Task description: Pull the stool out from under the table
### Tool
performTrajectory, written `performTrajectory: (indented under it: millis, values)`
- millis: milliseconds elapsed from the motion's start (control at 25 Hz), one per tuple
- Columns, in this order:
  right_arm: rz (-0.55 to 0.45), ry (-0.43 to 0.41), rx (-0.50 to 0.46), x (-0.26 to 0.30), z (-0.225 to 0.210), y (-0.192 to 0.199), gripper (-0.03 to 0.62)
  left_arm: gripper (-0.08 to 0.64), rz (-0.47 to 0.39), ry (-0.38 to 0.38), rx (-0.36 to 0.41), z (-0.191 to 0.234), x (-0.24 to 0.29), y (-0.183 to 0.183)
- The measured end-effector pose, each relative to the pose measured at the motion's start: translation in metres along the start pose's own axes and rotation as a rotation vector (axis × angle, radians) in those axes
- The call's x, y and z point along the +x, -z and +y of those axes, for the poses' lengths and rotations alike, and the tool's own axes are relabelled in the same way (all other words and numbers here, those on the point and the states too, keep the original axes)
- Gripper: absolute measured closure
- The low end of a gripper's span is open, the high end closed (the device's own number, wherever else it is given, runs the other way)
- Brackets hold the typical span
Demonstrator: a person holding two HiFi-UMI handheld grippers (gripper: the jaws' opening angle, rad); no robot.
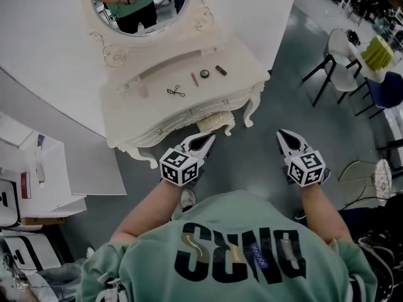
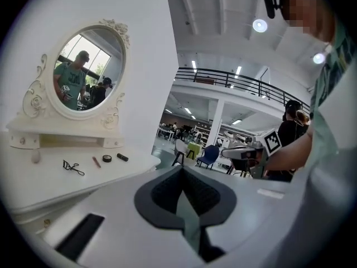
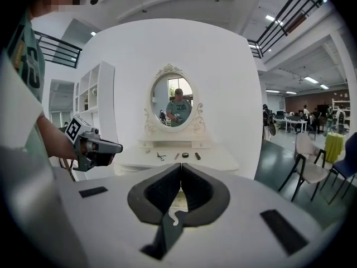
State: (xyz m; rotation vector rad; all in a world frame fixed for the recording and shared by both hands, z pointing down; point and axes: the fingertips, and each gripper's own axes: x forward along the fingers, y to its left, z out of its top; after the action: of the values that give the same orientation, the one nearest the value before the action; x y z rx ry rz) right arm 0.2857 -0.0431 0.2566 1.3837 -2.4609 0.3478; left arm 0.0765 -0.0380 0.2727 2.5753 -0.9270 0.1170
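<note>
Stool (image 1: 214, 123) hiding under the tabletop (image 1: 242, 74), just ahead of the left claw (image 1: 207, 138). Hovering with left claw and right claw (image 1: 283, 134) both pinched shut, holding nothing. Best opening wide, grabbing its edge, pulling straight back slowly.

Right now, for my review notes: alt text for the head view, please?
Seen from above, a person in a green sweatshirt holds the left gripper and right gripper, both shut and empty, before a cream carved dressing table with an oval mirror. A cream cushioned stool sits tucked under it, untouched.
</note>
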Motion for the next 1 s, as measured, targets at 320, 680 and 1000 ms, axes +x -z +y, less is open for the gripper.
performTrajectory:
  millis: [320, 680, 1000]
  values:
    - [0.032, -0.003, 0.003, 0.079, 0.026, -0.002, 0.584, 0.552, 0.06, 0.018, 0.026, 0.072, -0.014, 0.008]
    - [0.13, -0.057, 0.062, 0.191, 0.026, 0.058, 0.512, 0.552, 0.081, -0.002, -0.013, 0.136, 0.005, 0.044]
    - [0.245, -0.073, 0.138, 0.293, 0.013, 0.171, 0.465, 0.552, 0.075, -0.031, -0.087, 0.196, 0.025, 0.103]
